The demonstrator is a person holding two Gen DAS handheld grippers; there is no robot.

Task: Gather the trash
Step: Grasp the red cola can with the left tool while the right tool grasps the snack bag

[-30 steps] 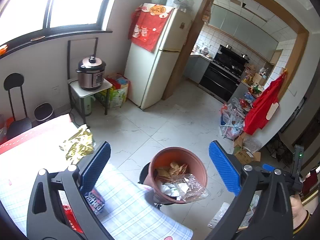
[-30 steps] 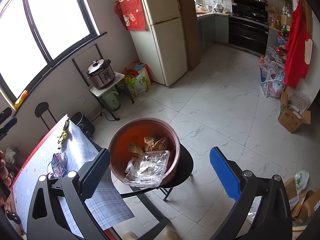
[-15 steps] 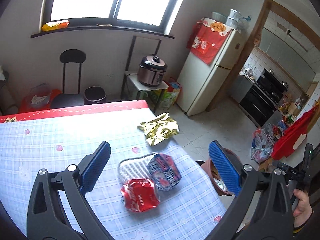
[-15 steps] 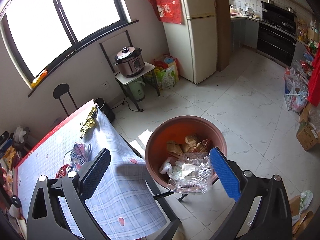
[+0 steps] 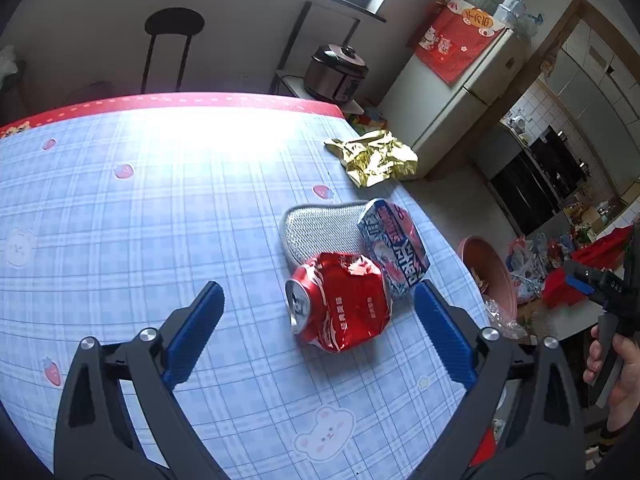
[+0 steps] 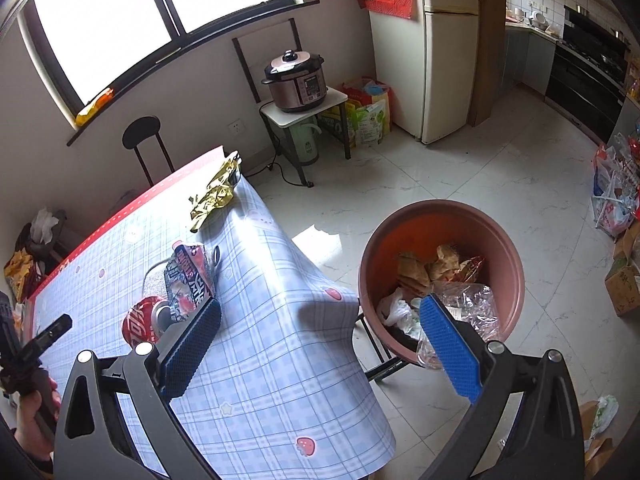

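Note:
A crushed red soda can (image 5: 338,306) lies on the blue checked tablecloth (image 5: 160,208), just ahead of my open, empty left gripper (image 5: 320,332). A crumpled blue-and-red snack wrapper (image 5: 394,246) rests on a silver pouch (image 5: 320,230) behind the can. A gold foil wrapper (image 5: 374,158) lies near the table's far right corner. The brown trash bin (image 6: 440,276) holds wrappers and clear plastic; it stands on a stool beside the table. My open, empty right gripper (image 6: 320,328) hovers over the table's edge next to the bin. The can (image 6: 140,322), snack wrapper (image 6: 190,276) and gold foil (image 6: 214,196) also show there.
A pressure cooker (image 6: 298,82) sits on a small stand by the wall, with a fridge (image 6: 444,48) to its right. A black stool (image 6: 146,148) stands behind the table. Bags and boxes (image 6: 616,208) line the floor at right.
My left gripper swung from the bin to the table and closed in on the red can. My right gripper shifted left, bringing the table into view beside the bin.

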